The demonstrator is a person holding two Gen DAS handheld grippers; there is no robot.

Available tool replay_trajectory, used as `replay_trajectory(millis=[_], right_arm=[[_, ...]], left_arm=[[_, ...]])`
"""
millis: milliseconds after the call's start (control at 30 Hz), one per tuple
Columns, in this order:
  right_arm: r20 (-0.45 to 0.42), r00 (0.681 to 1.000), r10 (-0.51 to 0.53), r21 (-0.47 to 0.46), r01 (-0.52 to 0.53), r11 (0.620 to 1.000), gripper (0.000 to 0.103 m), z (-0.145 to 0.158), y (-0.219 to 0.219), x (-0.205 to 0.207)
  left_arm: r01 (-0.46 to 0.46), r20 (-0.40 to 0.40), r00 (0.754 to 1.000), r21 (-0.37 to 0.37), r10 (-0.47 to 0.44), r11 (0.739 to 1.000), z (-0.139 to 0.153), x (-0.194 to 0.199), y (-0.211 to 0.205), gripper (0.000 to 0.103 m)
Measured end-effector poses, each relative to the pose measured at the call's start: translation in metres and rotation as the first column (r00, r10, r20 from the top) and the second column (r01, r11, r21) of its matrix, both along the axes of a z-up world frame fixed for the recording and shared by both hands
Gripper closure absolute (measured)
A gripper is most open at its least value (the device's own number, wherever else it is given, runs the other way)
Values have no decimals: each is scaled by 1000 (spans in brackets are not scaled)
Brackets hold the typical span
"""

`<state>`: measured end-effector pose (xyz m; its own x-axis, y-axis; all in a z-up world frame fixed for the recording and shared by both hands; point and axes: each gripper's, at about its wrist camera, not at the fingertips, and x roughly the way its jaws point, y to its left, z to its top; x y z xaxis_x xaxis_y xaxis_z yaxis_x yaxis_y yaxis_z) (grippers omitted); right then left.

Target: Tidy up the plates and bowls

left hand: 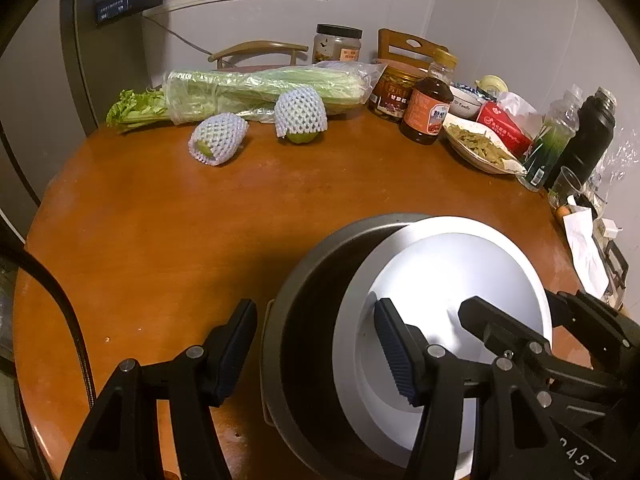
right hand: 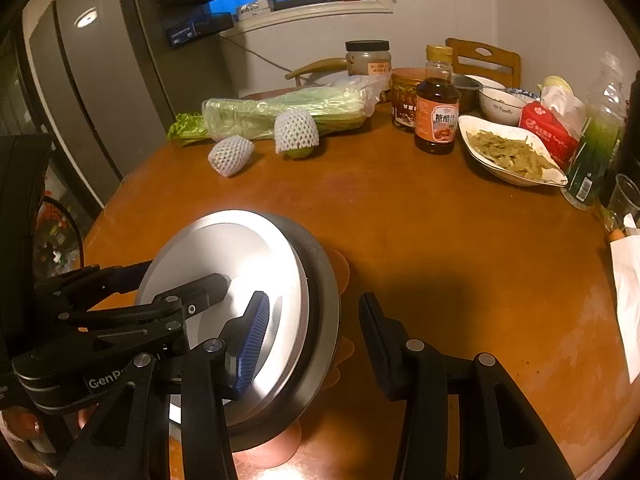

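A grey bowl stands near the front edge of the round wooden table, with a white plate lying tilted inside it. My left gripper straddles the bowl's left wall, one finger outside and one over the plate; table shows between the outer pad and the wall. My right gripper straddles the opposite rim the same way, its outer finger apart from the bowl. Both stand open. Something orange-pink peeks out from under the bowl.
At the back lie bagged celery and two fruits in foam nets. A sauce bottle, jars, a dish of green vegetables, a tissue pack, bottles and a black flask crowd the right. A fridge stands on the left.
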<state>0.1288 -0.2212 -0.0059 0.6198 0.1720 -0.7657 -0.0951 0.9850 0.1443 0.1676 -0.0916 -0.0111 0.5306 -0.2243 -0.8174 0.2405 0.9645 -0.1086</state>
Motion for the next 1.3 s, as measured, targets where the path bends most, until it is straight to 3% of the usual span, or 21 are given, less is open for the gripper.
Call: replay_trajectory(millis=[733, 1300], right_arm=[[32, 999, 1, -22, 0, 1000, 53, 11, 12, -10], [75, 997, 2, -51, 2, 999, 47, 22, 21, -30]], left_arm=[[-42, 52, 998, 3, 42, 999, 16, -23, 22, 42], [-76, 99, 992, -9, 77, 997, 28, -45, 34, 39]])
